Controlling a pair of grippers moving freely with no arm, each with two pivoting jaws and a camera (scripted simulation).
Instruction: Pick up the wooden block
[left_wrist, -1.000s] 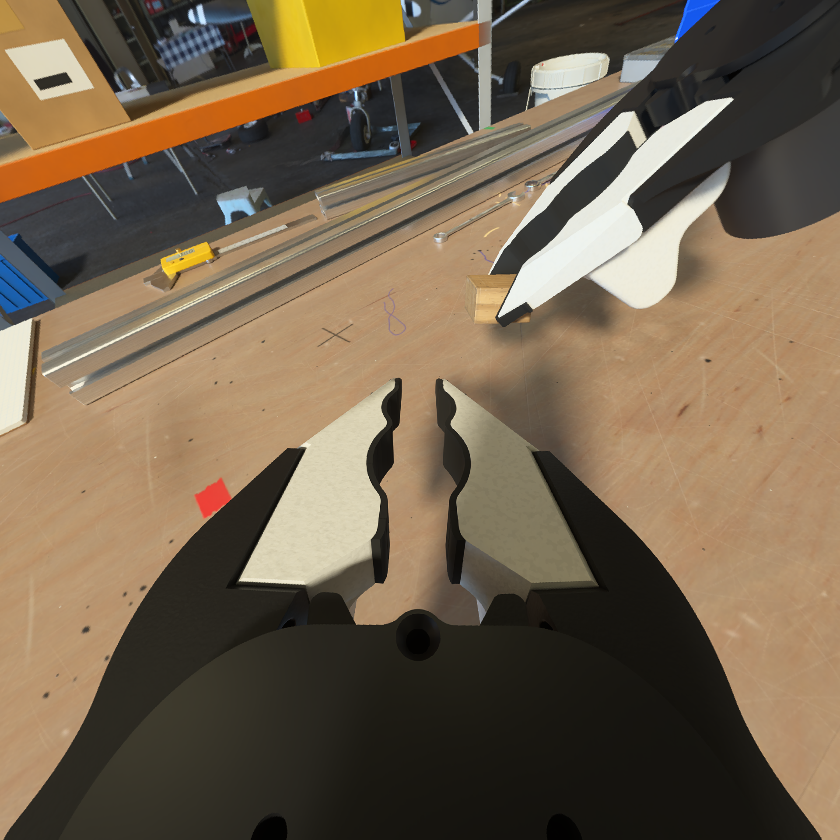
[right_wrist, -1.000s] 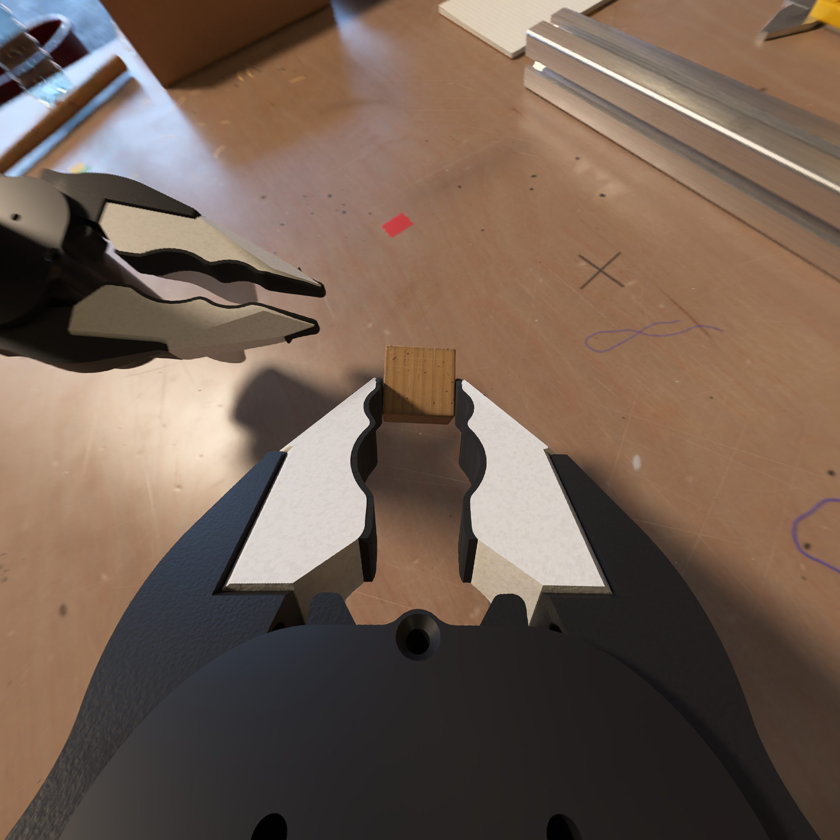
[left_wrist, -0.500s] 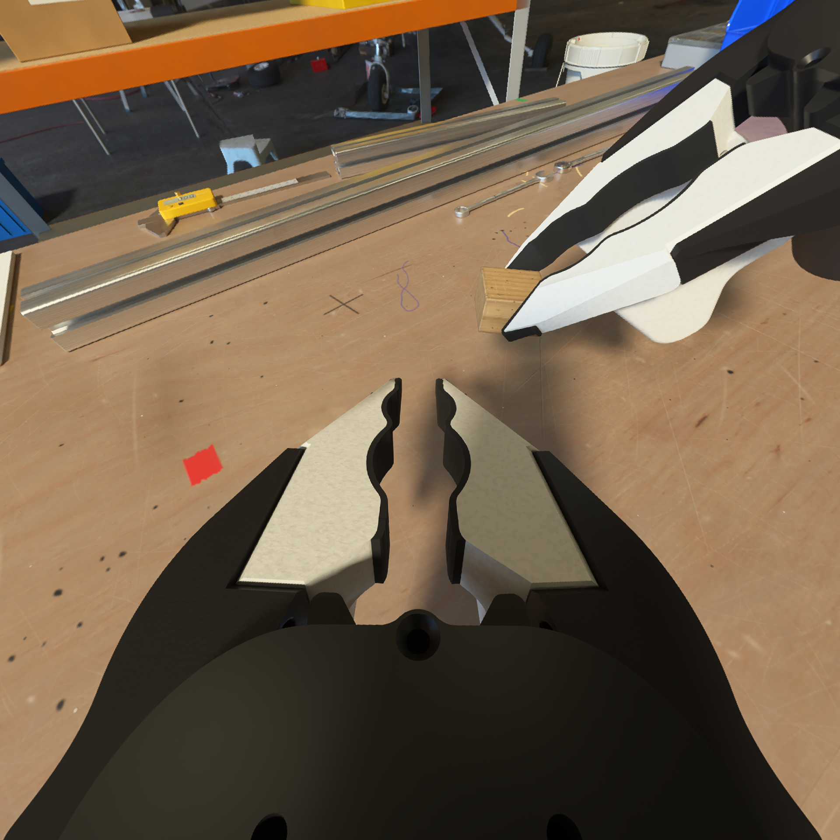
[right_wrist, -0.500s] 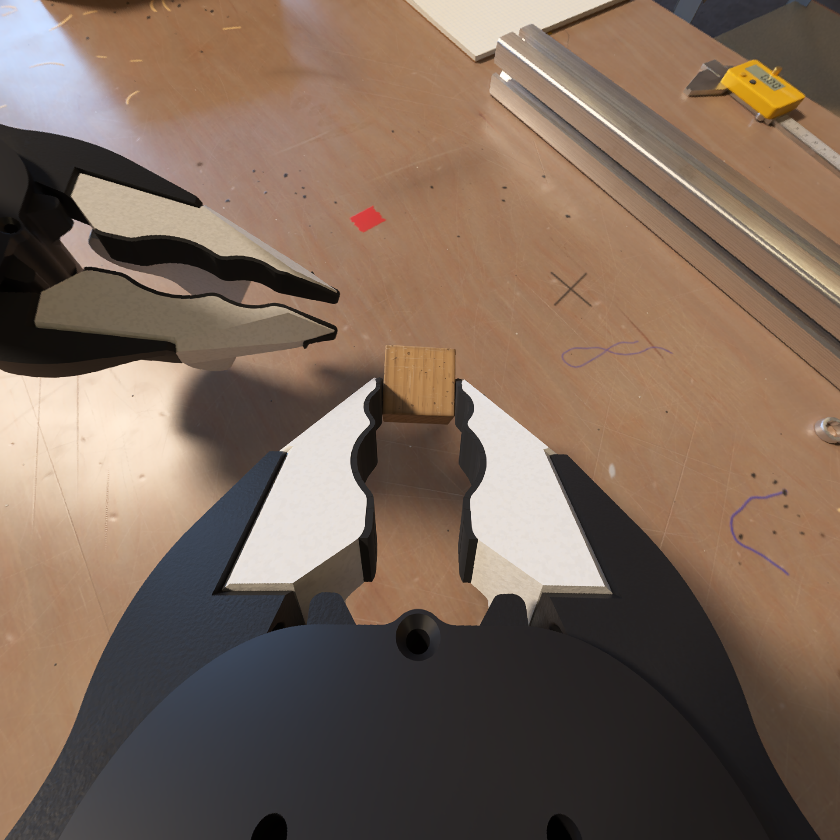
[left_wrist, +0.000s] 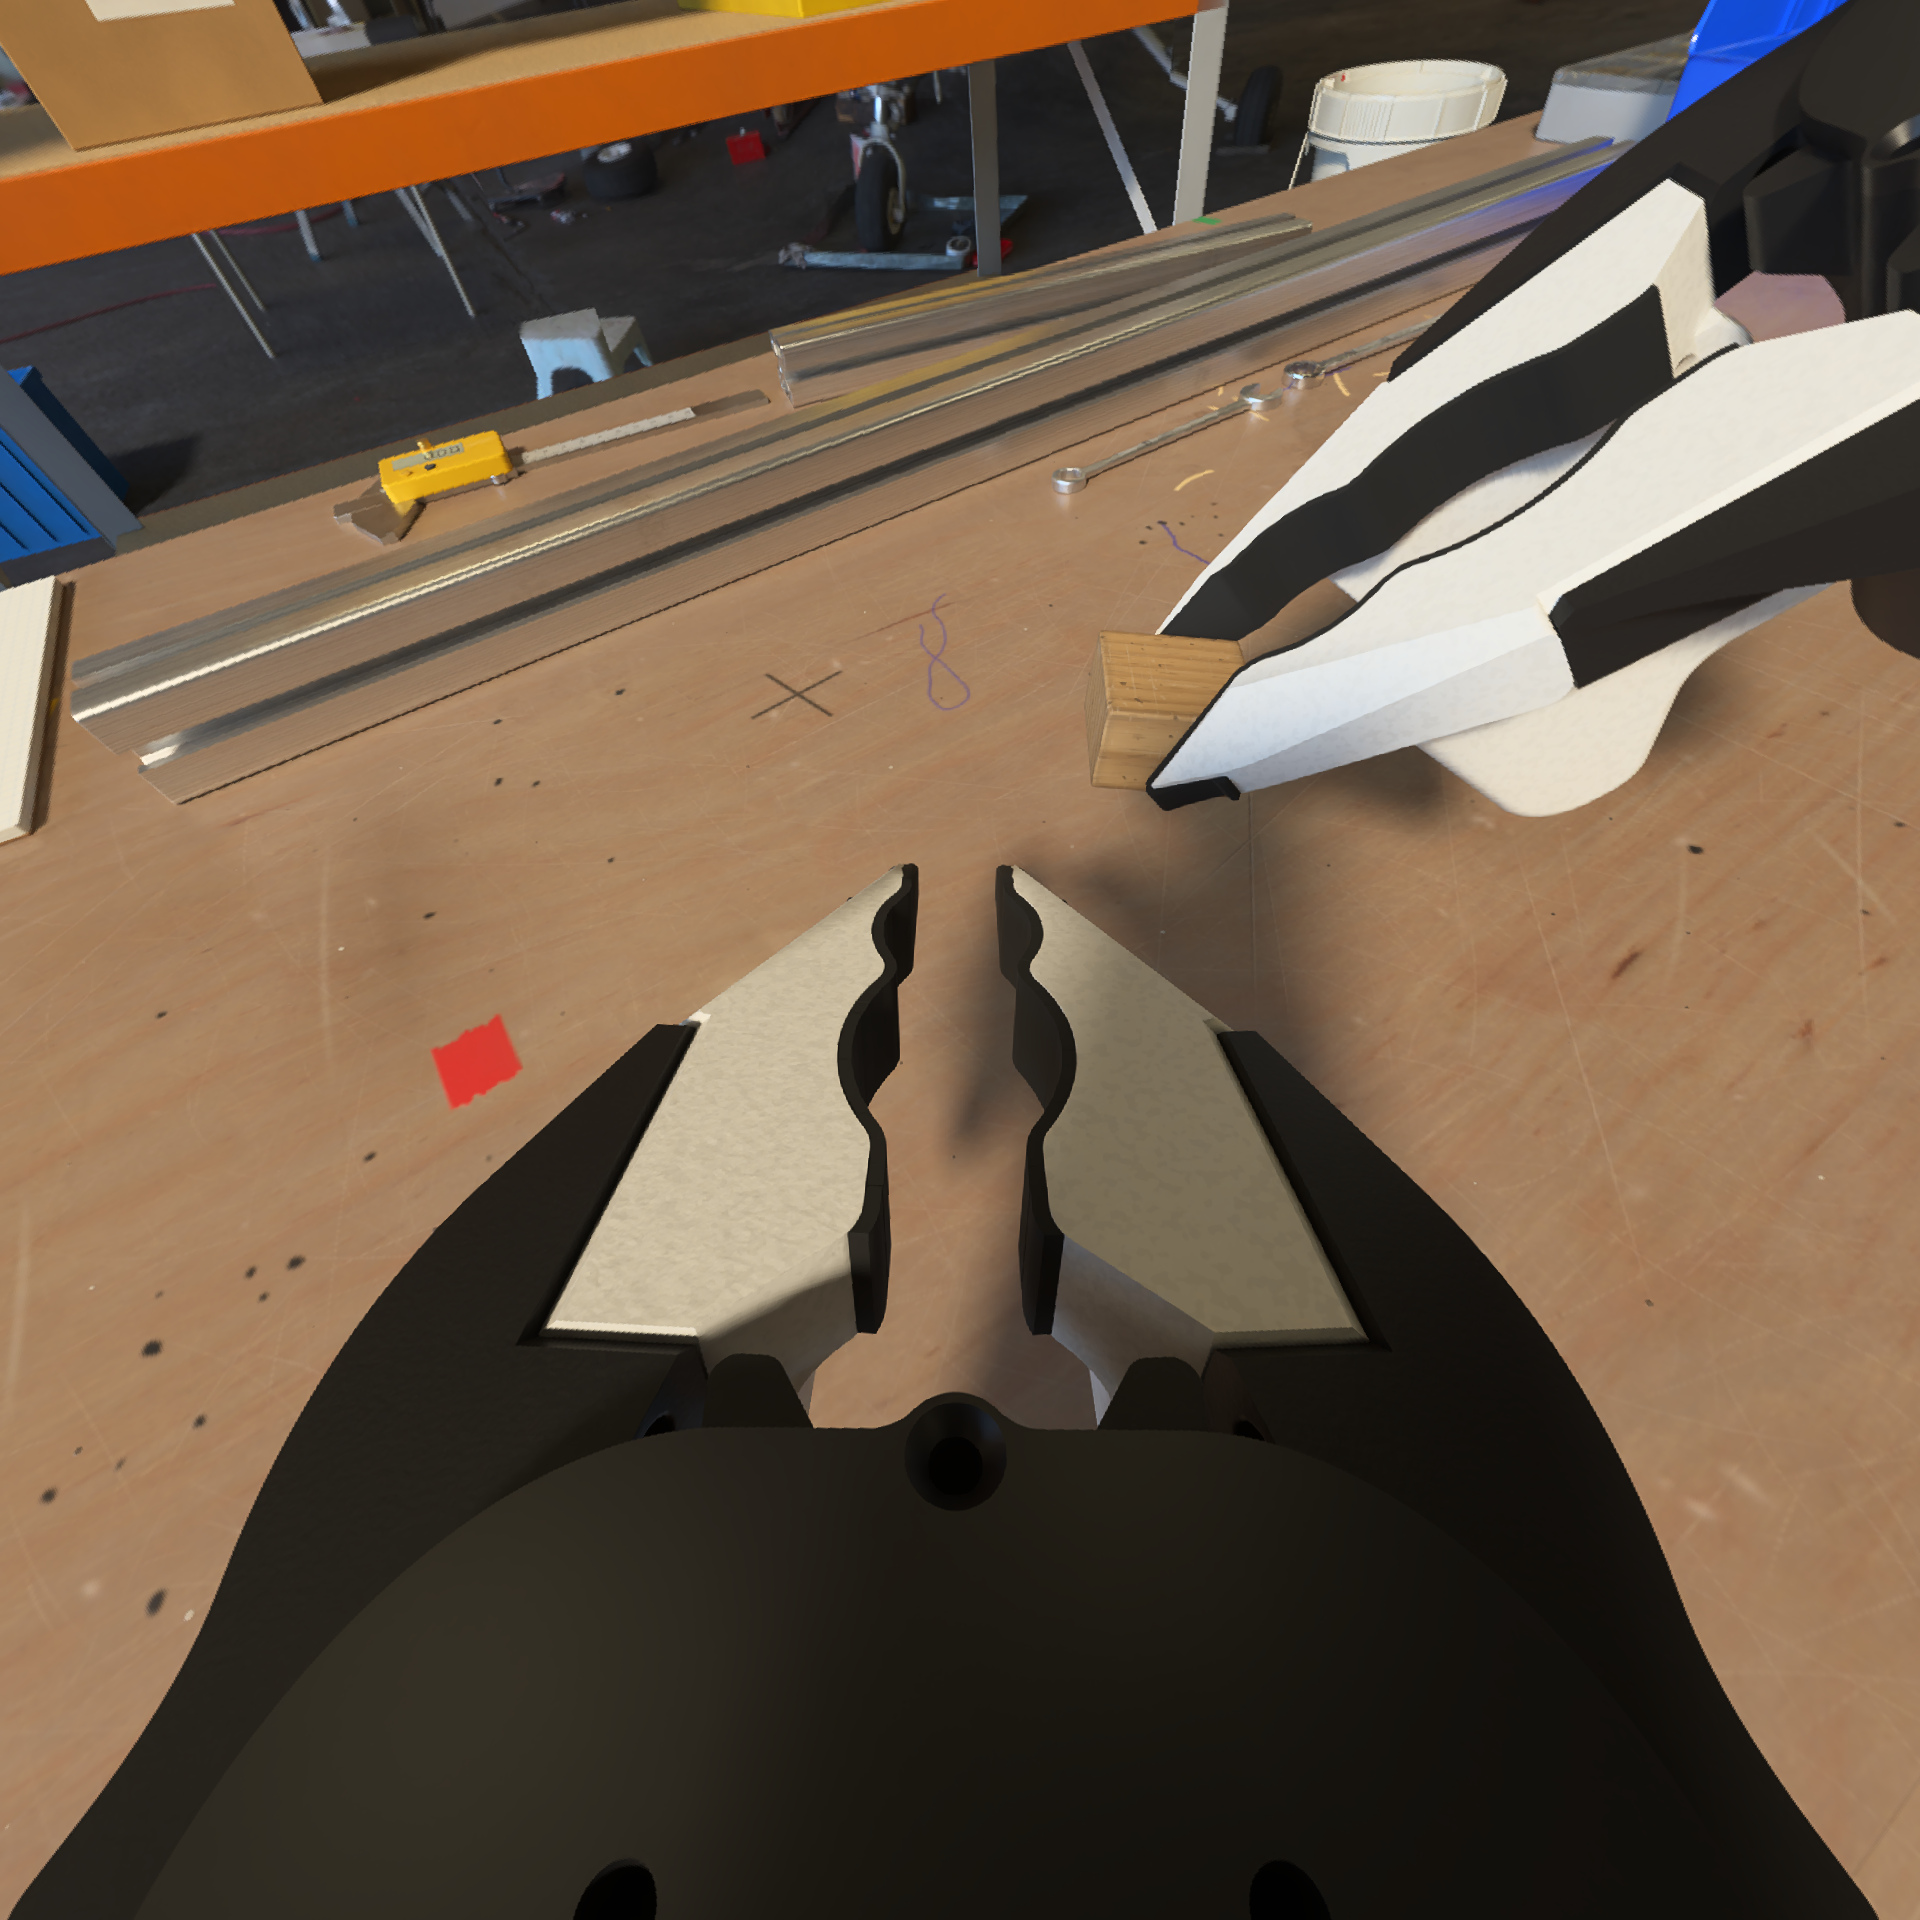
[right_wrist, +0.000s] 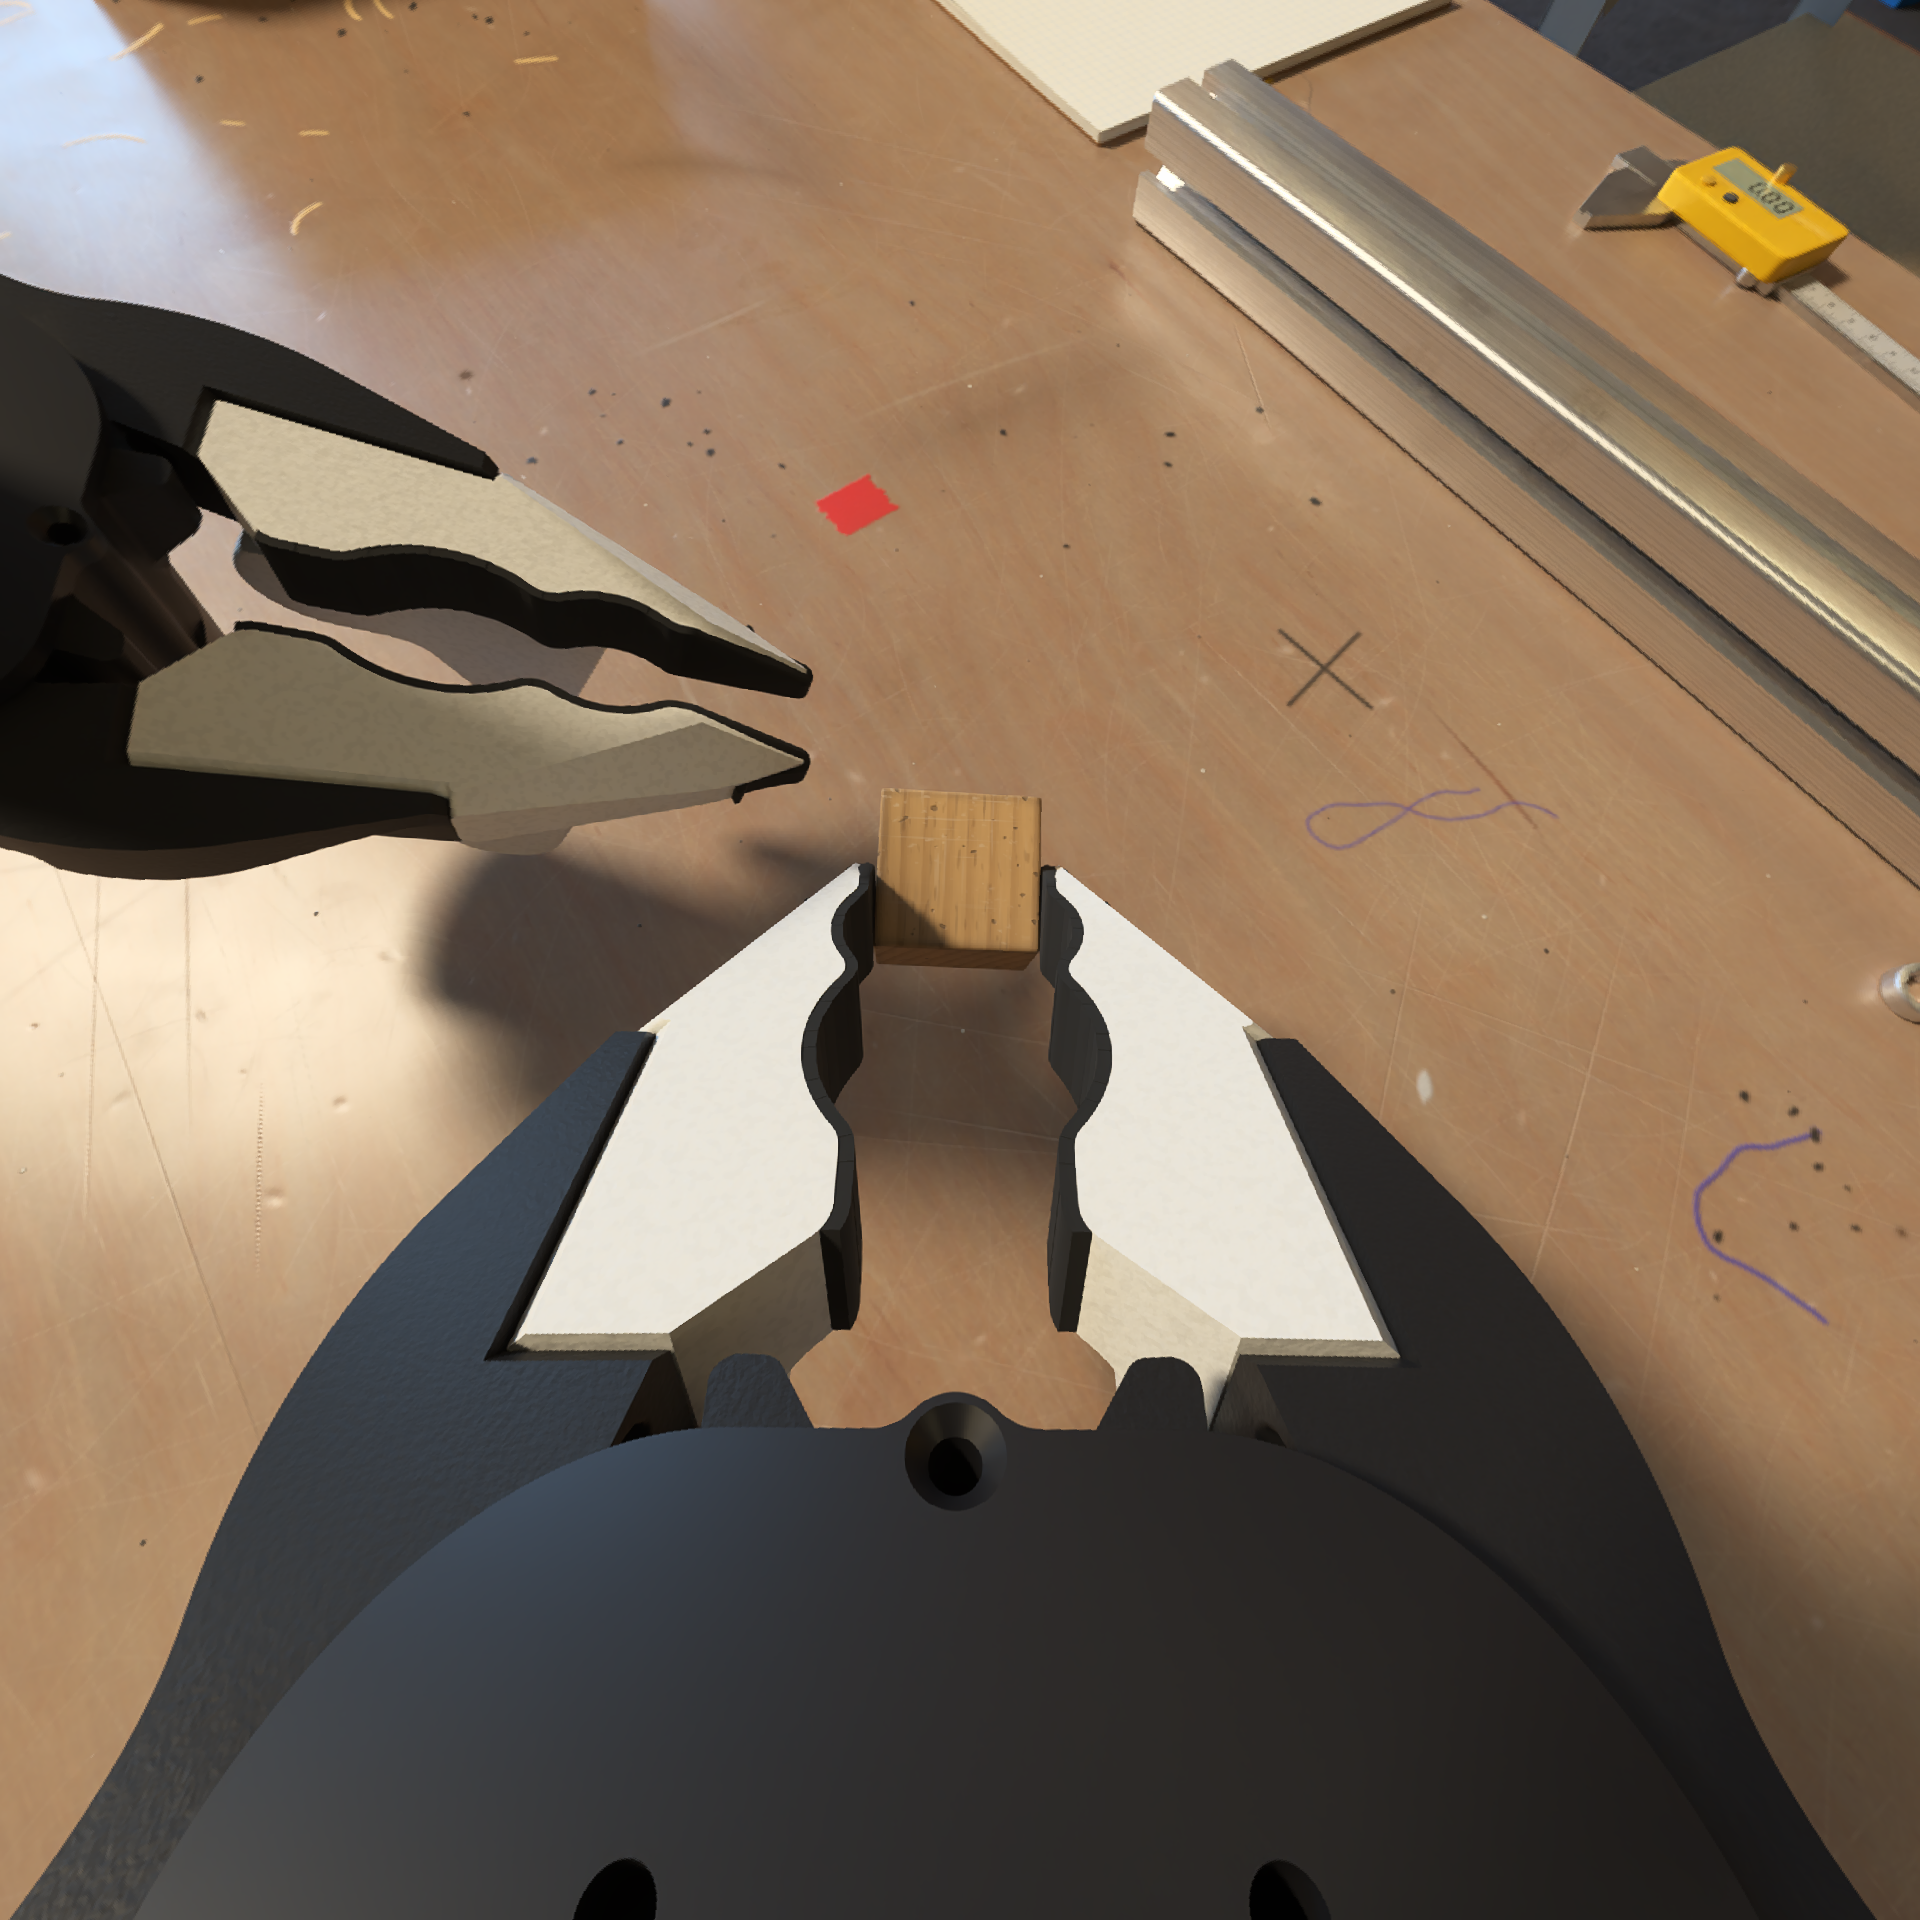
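Note:
The wooden block (right_wrist: 956, 883) is a small light-brown cube. My right gripper (right_wrist: 954, 878) is shut on it, one fingertip pressed on each side, and holds it a little above the brown tabletop (right_wrist: 1039, 364). In the left wrist view the block (left_wrist: 1143, 707) shows at the right, gripped by the right gripper (left_wrist: 1184, 707). My left gripper (left_wrist: 954, 883) is empty with its jaws almost together, a narrow gap between the tips. It hovers left of the block, apart from it, and also shows in the right wrist view (right_wrist: 805, 722).
Long aluminium rails (left_wrist: 727, 540) lie across the far side of the table, with a yellow caliper (left_wrist: 442, 473) behind them and a thin wrench (left_wrist: 1153, 447) nearby. A red tape patch (left_wrist: 476, 1060) marks the table. An orange shelf (left_wrist: 520, 114) stands beyond the edge.
My right gripper has risen with the block held in it, and more of the table shows beneath. My left gripper has shifted a little; its jaws have not changed.

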